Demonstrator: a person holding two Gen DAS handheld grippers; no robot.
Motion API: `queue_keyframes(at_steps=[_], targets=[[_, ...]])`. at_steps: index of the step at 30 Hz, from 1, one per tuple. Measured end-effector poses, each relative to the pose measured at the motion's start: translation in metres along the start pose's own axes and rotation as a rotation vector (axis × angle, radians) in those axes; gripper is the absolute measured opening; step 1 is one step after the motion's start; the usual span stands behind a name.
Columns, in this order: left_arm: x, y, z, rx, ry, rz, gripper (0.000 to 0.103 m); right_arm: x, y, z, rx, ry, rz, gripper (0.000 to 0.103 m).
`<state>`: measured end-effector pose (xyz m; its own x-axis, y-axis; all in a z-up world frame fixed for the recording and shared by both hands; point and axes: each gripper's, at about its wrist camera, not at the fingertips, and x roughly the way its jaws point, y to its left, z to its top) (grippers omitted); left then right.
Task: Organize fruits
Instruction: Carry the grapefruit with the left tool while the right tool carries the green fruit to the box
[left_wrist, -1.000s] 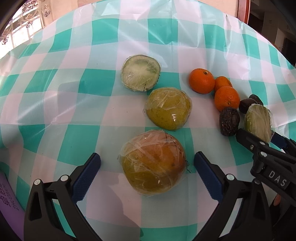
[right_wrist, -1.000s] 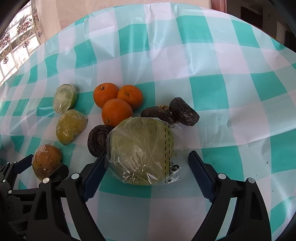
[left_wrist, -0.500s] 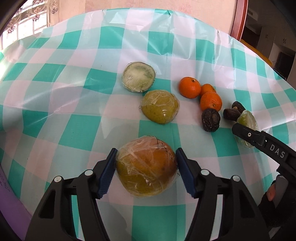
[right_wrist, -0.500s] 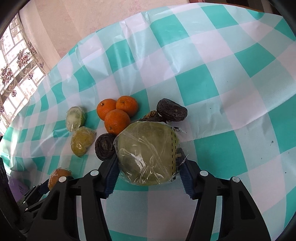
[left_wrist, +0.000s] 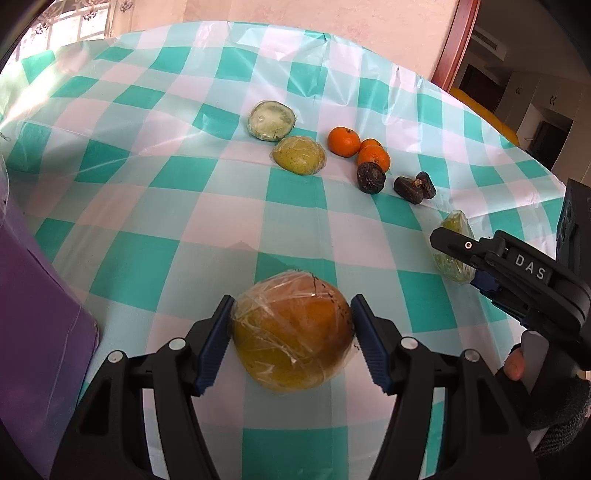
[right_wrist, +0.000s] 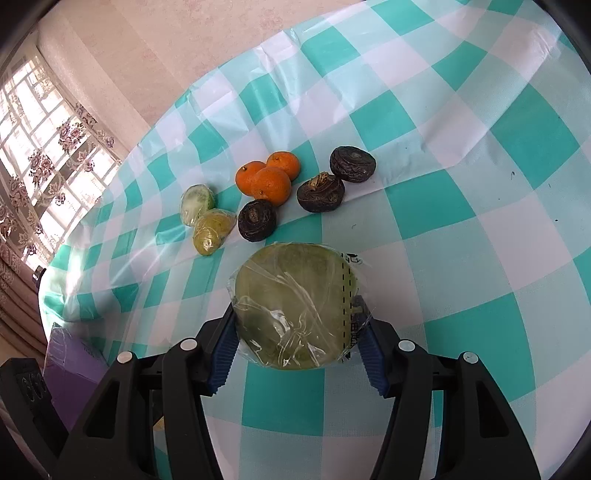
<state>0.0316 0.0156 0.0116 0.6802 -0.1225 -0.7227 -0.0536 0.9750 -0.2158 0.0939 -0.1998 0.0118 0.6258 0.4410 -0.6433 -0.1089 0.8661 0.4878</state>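
My left gripper (left_wrist: 291, 345) is shut on a plastic-wrapped orange-yellow fruit (left_wrist: 291, 332) and holds it above the checked tablecloth (left_wrist: 166, 177). My right gripper (right_wrist: 295, 343) is shut on a plastic-wrapped green fruit half (right_wrist: 295, 306), also lifted; it shows in the left wrist view (left_wrist: 456, 251) too. On the cloth lie a wrapped pale cut fruit (left_wrist: 272, 120), a wrapped yellow-green fruit (left_wrist: 299, 154), three tangerines (left_wrist: 344, 141) and three dark wrinkled fruits (left_wrist: 370, 177).
A purple box (left_wrist: 33, 314) stands at the table's left edge, close to my left gripper. A wall and a window (right_wrist: 40, 147) lie beyond the table. A dark doorway (left_wrist: 517, 92) is at the right.
Both grippers closed on their wrapped fruits and lifted them up and back from the table. The remaining fruits now look farther away.
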Motion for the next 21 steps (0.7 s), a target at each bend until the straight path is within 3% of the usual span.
queue_keyframes(at_steps=[21], targets=[[-0.058, 0.009, -0.061, 0.042, -0.026, -0.061, 0.064, -0.052, 0.026, -0.078, -0.090, 0.005, 0.008, 0.058]])
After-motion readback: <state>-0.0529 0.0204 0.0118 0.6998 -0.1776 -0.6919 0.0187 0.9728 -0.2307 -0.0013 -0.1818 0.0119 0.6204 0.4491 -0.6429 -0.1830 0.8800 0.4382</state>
